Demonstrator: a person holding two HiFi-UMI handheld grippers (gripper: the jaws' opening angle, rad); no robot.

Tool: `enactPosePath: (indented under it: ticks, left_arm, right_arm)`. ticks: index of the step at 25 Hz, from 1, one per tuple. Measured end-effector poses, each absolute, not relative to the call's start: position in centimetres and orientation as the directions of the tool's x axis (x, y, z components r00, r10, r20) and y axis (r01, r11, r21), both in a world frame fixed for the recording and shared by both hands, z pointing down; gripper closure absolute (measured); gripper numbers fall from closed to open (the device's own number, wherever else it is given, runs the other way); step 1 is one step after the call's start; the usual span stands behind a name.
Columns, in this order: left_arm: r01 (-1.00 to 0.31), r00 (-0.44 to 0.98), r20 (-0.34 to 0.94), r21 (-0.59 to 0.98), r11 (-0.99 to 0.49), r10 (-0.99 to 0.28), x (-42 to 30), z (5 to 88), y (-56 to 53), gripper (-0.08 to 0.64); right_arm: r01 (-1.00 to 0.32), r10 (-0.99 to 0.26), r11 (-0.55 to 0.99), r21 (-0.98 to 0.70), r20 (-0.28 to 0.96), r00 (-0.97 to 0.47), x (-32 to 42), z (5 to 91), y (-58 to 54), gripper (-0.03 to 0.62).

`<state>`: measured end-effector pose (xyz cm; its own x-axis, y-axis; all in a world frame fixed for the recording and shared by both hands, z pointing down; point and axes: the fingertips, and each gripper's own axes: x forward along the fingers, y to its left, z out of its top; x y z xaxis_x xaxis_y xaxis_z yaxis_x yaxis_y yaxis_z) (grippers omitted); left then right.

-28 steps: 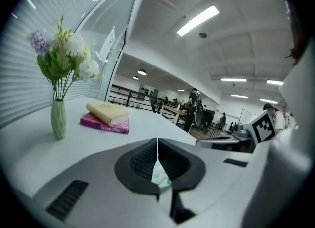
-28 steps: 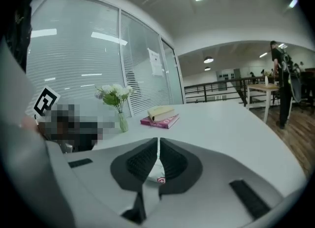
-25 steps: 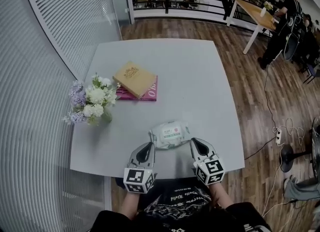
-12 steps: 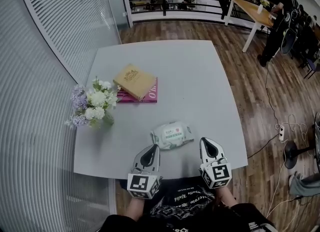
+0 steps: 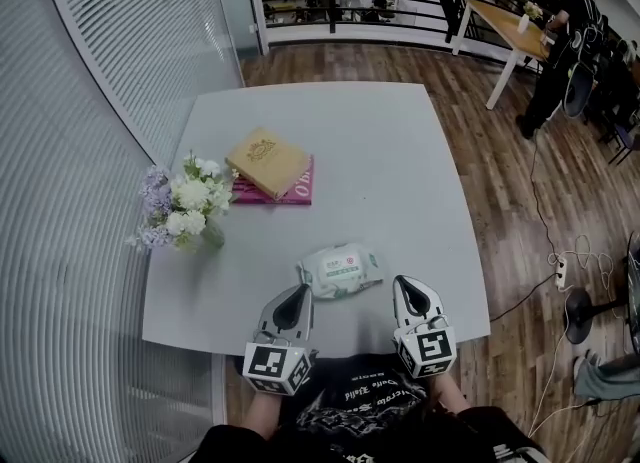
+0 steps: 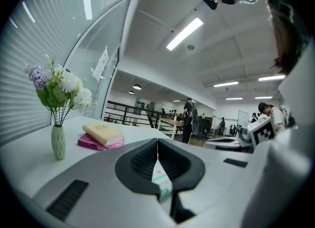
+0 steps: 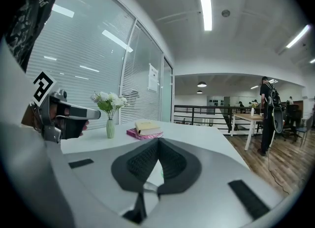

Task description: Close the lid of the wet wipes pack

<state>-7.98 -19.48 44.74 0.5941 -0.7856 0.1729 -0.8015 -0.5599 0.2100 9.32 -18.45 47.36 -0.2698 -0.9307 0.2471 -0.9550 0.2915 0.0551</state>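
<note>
Your wet wipes pack (image 5: 341, 271) lies on the grey table (image 5: 400, 171), just beyond both tools and touching neither. Your left gripper (image 5: 299, 293) sits just short of the pack's near left corner, its jaws pressed together with nothing gripped. In the left gripper view only a strip of the pack's label shows below the tips. Your right gripper (image 5: 405, 287) sits off the pack's near right corner, a little further out, jaws likewise closed and empty. The lid on top of the pack looks flat. Beyond the pack to the left, a small vase (image 5: 212, 234) holds white and purple flowers (image 5: 180, 201). Two stacked books (image 5: 270, 163) lie further beyond the pack.
</note>
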Motion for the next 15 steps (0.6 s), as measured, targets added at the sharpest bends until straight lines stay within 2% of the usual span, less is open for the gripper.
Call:
enactPosePath:
  ticks: [15]
  left_arm:
    - [-0.821,0.569,0.183,0.172,-0.544,-0.802,-8.35,44.43,-18.95,0.552]
  right_arm:
    - [-0.954,-0.928,0.296,0.039,0.248,-0.277,8.71,47.46,-17.49,0.594]
